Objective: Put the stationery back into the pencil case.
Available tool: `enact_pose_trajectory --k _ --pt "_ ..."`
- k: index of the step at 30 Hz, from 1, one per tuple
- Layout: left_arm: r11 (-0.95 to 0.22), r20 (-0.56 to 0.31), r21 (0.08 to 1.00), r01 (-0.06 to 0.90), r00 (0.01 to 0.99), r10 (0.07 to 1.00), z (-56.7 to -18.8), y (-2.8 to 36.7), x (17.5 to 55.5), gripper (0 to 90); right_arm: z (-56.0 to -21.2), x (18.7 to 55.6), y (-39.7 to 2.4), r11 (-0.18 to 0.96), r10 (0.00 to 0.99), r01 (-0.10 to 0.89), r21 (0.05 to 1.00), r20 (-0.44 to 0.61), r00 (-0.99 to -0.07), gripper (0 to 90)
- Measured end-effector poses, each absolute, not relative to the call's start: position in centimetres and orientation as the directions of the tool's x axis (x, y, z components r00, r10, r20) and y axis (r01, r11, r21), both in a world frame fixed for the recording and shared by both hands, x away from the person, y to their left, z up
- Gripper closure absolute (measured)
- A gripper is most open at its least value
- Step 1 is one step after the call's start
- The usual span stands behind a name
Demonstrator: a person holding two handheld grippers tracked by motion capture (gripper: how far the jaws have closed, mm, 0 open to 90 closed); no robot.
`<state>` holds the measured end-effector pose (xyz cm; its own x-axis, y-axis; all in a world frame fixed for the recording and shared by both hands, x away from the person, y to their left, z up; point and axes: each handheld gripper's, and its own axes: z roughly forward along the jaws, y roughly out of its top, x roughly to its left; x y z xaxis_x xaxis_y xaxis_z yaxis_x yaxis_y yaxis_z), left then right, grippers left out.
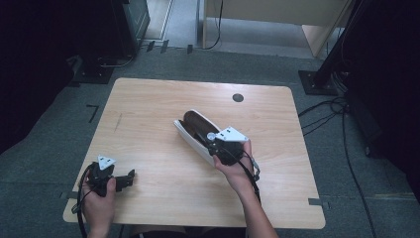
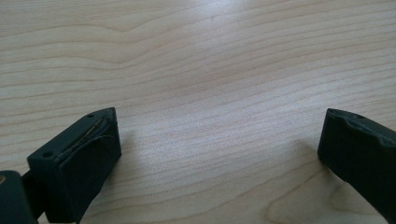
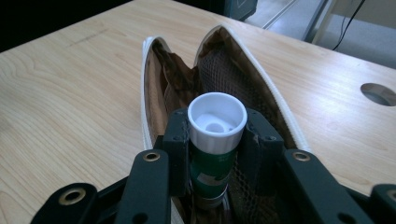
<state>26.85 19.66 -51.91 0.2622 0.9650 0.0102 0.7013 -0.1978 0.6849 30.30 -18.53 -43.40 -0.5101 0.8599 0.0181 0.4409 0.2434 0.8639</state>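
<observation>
Grey carpet surrounds a pale wooden table (image 1: pixel 163 99), cables trailing off to the right, and a round grommet hole (image 1: pixel 238 97) sits near the table's far edge. At the centre of the table lies an open pouch (image 1: pixel 190 130), white-edged with a brown lining, angled from the middle down toward the person's right hand (image 1: pixel 236 171). And there's the right gripper (image 3: pixel 217 140), right over the near end of that pouch, its black jaws pinching a green tube with a white cap (image 3: pixel 215 135). Look along those jaws: the tube stands cap-up between the pads, both pressing on its sides, with the pouch's mesh pocket (image 3: pixel 229 74) and zip edge spread open just behind it. The tube's lower end is down inside the mouth of the pouch. Over on the near left corner, the left gripper (image 2: pixel 219 140) rests low above bare wood, jaws spread wide, nothing between them, well apart from the pouch.
</observation>
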Motion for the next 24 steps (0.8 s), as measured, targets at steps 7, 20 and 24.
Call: enact_pose_trajectory --k 7,20,24 --pt "-0.197 0.010 0.685 0.701 0.262 0.965 -51.9 19.7 26.8 0.0 -44.3 31.1 -17.9 0.267 0.855 0.465 0.844 0.015 -0.519 65.8" --pt "-0.197 0.010 0.685 0.701 0.262 0.965 -51.9 19.7 26.8 0.0 -44.7 31.9 -17.3 0.286 0.844 0.472 0.834 0.014 -0.536 62.8" --pt "-0.198 0.010 0.685 0.701 0.262 0.965 -51.9 19.7 26.8 0.0 -44.6 31.9 -17.2 0.288 0.846 0.465 0.837 0.005 -0.533 63.4"
